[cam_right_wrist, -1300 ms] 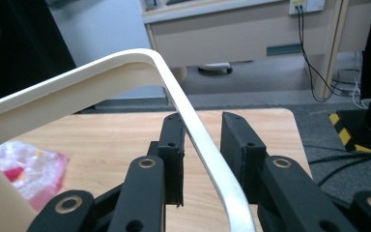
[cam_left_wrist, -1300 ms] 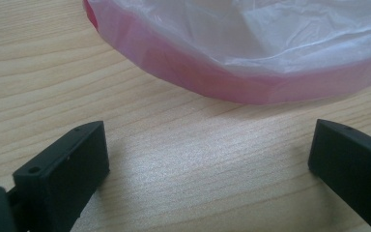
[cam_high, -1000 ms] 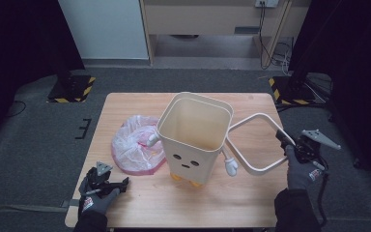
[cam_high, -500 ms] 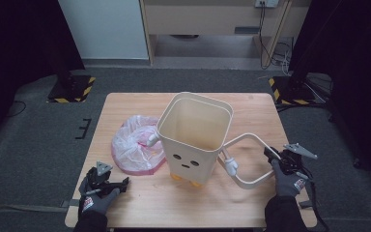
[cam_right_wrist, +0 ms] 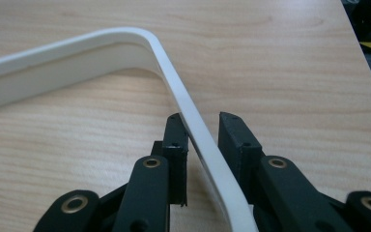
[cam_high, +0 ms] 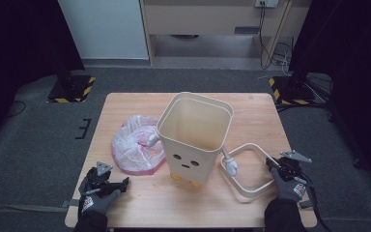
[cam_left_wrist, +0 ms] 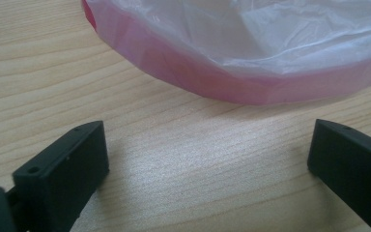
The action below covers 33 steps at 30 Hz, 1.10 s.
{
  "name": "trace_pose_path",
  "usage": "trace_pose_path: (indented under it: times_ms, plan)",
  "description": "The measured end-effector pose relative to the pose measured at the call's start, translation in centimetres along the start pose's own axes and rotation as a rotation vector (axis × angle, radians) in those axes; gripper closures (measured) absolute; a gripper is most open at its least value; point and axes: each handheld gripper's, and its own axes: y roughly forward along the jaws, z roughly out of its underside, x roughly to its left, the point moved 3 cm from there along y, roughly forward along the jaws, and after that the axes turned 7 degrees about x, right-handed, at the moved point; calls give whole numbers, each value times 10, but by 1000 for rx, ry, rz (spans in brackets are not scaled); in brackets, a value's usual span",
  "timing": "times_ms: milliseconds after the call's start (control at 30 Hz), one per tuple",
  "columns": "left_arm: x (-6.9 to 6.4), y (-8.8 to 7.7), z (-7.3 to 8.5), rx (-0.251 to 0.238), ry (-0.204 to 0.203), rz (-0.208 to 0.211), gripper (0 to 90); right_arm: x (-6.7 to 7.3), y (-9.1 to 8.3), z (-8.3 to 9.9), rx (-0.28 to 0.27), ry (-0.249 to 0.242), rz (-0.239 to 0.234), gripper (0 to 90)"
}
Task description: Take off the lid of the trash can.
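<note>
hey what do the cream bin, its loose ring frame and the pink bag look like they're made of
Bin: likely moulded plastic, matte cream, smooth walls with rounded corners.
Ring frame: seemingly the same rigid plastic, thin, evenly curved strip.
Bag: thin plastic film, translucent pink-white, crinkled and glossy.

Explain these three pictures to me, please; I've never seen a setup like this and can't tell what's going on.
A person in gloves holds a two-jaw hand tool in each hand at a light wooden table. One camera looks down from above; the others ride on each tool. On the table stand a cream square plastic bin with a face and a crumpled pink-and-clear plastic bag. The right gripper has its jaws around the bin's cream hoop-shaped rim frame, lowered to the table, and they have been closing. The left gripper rests open near the bag.
</note>
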Motion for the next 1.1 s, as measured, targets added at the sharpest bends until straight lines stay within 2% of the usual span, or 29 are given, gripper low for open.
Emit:
trace_pose_path:
  times_ms: [33,200,267,300,400,633,700,833,900,967,1100]
  plan:
    - [0,0,0,-4,2,2,35,1,0,1,6,12,-4,739]
    - [2,-5,0,-8,4,11,163,-1,2,7,34,-5,13,715]
    - [2,-7,-1,-18,4,18,173,-1,1,8,31,1,13,703]
    - [2,-8,-1,-21,4,21,181,-2,0,9,29,-16,17,693]
    - [1,-15,-2,-54,7,23,197,-2,-1,11,30,-30,34,613]
    - [3,-38,-14,-202,-9,26,207,-3,-2,16,22,-54,55,436]
    - [1,-46,-20,-254,-19,42,206,-3,-3,17,29,-46,55,389]
    - [-5,-57,-33,-319,-10,57,202,-3,-4,17,35,-37,58,332]
    - [-11,-61,-40,-333,3,68,200,-3,-3,17,37,-42,56,319]
    - [-16,-62,-47,-331,33,78,201,-3,-3,17,37,-43,52,303]
    - [-24,-57,-61,-327,58,86,201,-2,-3,17,43,-51,45,280]
